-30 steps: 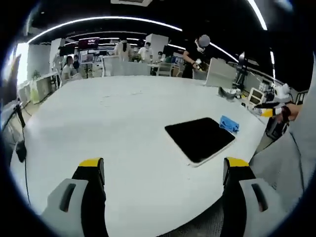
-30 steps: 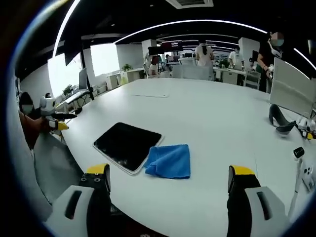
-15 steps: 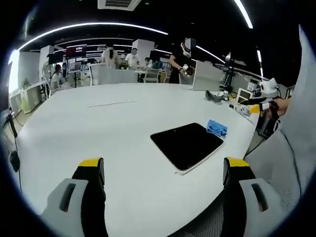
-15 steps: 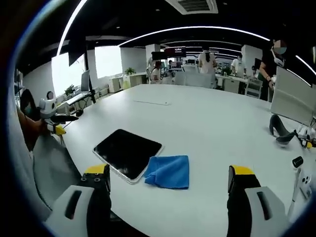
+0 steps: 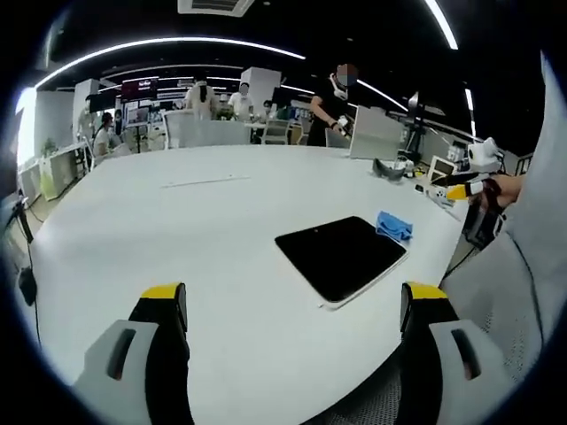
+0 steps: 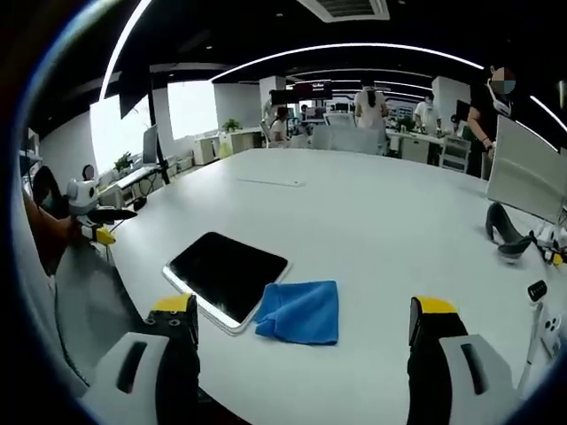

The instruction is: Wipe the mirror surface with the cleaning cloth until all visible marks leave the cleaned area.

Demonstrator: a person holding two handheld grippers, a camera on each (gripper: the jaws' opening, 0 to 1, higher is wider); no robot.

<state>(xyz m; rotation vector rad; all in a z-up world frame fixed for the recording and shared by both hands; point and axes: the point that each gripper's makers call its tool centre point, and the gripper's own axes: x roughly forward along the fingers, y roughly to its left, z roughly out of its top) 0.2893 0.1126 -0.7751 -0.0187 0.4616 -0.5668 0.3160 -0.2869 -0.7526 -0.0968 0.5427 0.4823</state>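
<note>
Spanning an open office, white table (image 6: 372,230) bears mirror (image 6: 226,271), cloth (image 6: 301,312)

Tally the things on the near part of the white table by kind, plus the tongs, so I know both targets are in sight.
Mirror: 1, dark and flat
Blue cleaning cloth: 1, touching the mirror's edge
Tongs: 2, left and right, both open, holding nothing
Total: 4

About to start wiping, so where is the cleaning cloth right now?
The blue cleaning cloth lies flat on the white table, touching the dark mirror's edge, in the right gripper view between the open right claw's jaws.
</note>
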